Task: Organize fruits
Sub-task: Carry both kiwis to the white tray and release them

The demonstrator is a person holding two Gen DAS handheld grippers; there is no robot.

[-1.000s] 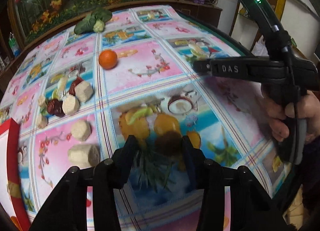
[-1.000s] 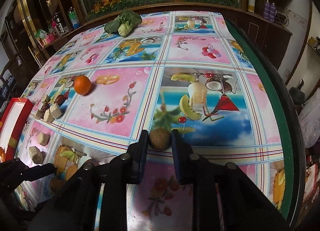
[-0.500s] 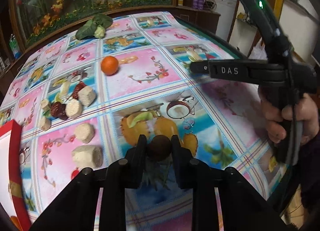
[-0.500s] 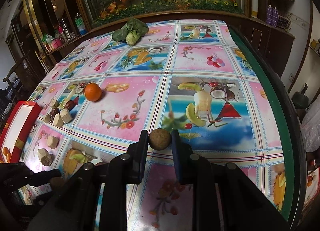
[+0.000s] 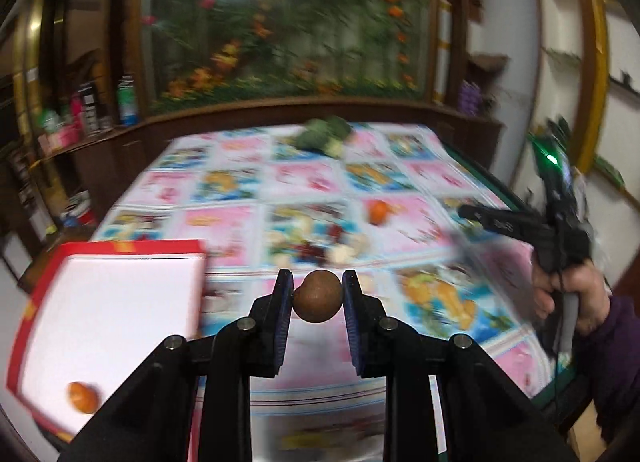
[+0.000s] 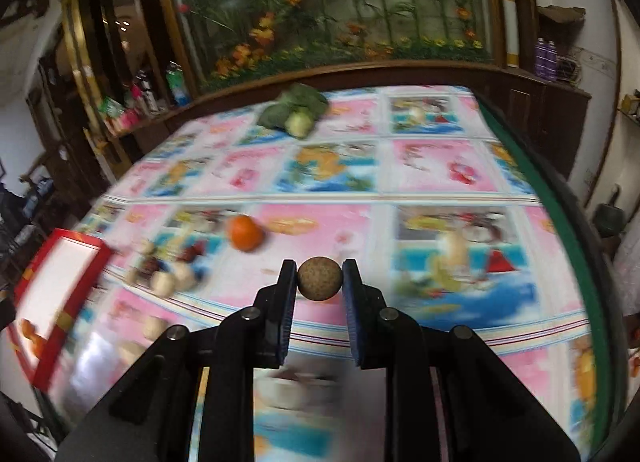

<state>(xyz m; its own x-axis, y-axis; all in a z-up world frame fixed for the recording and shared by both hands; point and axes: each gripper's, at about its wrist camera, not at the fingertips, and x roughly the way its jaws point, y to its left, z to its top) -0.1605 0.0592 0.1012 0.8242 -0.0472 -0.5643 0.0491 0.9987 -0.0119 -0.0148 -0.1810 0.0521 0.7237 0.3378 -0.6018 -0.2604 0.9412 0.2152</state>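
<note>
My left gripper (image 5: pixel 318 298) is shut on a small round brown fruit (image 5: pixel 318 301), held in the air above the table. A second round brown fruit (image 6: pixel 320 279), paler and speckled, is clamped in my right gripper (image 6: pixel 320 280), also lifted. A red-rimmed white box (image 5: pixel 108 314) lies at the left with a small orange fruit (image 5: pixel 82 396) in its near corner. The same box (image 6: pixel 56 294) shows at the left of the right wrist view. An orange (image 6: pixel 244 233) rests on the patterned tablecloth (image 6: pixel 440 166). In the left wrist view the right gripper (image 5: pixel 472 214) is at the right, in a hand (image 5: pixel 572 298).
A cluster of pale chunks and dark red fruits (image 6: pixel 168 270) lies between the box and the orange. A leafy green vegetable (image 6: pixel 294 110) sits at the table's far edge. A wooden cabinet (image 6: pixel 360 74) and flower display run behind. The green table edge (image 6: pixel 560 214) runs along the right.
My left gripper closed on the brown fruit, lifted it off the cloth and swung left towards the red box. The right gripper rose with its own fruit still held.
</note>
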